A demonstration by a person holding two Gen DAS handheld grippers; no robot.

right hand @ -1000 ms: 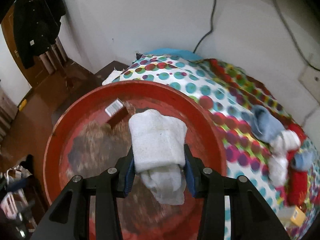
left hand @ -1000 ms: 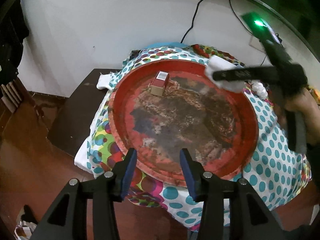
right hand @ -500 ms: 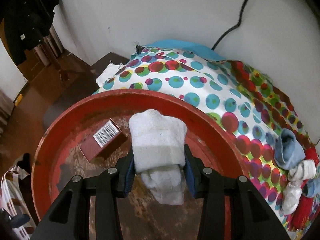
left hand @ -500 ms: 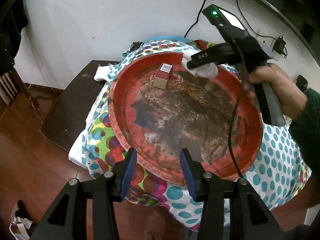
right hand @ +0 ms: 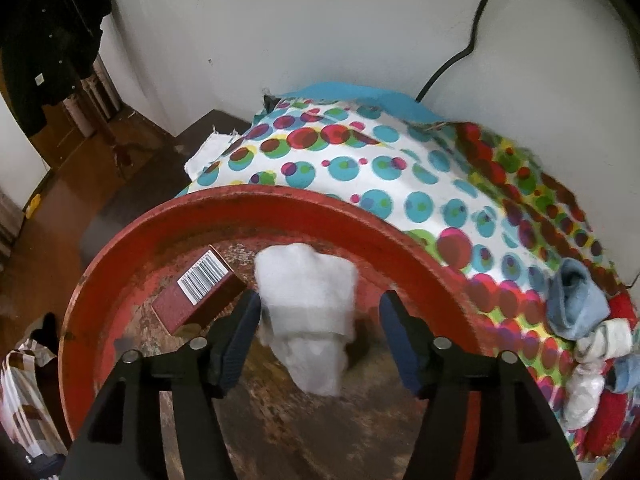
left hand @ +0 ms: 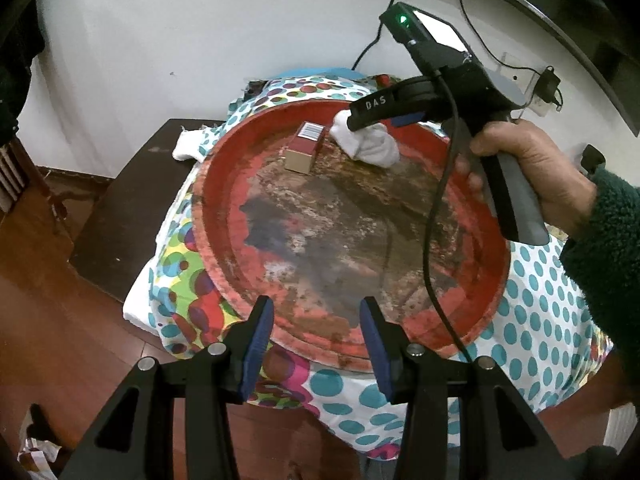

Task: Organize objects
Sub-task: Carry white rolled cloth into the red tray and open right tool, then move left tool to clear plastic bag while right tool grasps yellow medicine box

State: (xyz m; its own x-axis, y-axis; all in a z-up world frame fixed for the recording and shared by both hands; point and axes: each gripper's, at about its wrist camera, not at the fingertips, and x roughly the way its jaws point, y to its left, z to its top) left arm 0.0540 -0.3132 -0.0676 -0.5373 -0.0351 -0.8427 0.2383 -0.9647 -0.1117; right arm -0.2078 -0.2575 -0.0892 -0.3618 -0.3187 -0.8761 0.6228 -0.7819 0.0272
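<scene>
The white sock (right hand: 308,312) is lying inside the red tray (right hand: 120,240), toward its far rim, between the fingers of the right claw (right hand: 320,316). In the right wrist view the jaws are spread wide; a gap is showing on the right side of the sock, and the left pad is sitting v. close to it, contact not resolvable. So the right claw is released, nothing being gripped. The sock looks blurred here.

A red box w/ barcode (right hand: 200,292) is lying in the tray just left of the sock; touching or not cannot be told.

Seen only in the right wrist view: a pile of socks (right hand: 588,340) (blue, white, red) is sitting on the polka-dot cloth (right hand: 360,160) to the right of the tray, well apart from it.

Seen only in the left wrist view: the whole tray (left hand: 216,216) w/ its worn, rust-patched floor is being shown, resting on the cloth (left hand: 540,308), which is draped over a dark worktop (left hand: 116,216). The right claw (left hand: 380,118) is being held by a hand (left hand: 532,172) over the tray's far side, above the sock (left hand: 372,144), beside the box (left hand: 304,152). The left claw (left hand: 316,336) is hovering at the tray's near rim, jaws apart, holding nothing.
</scene>
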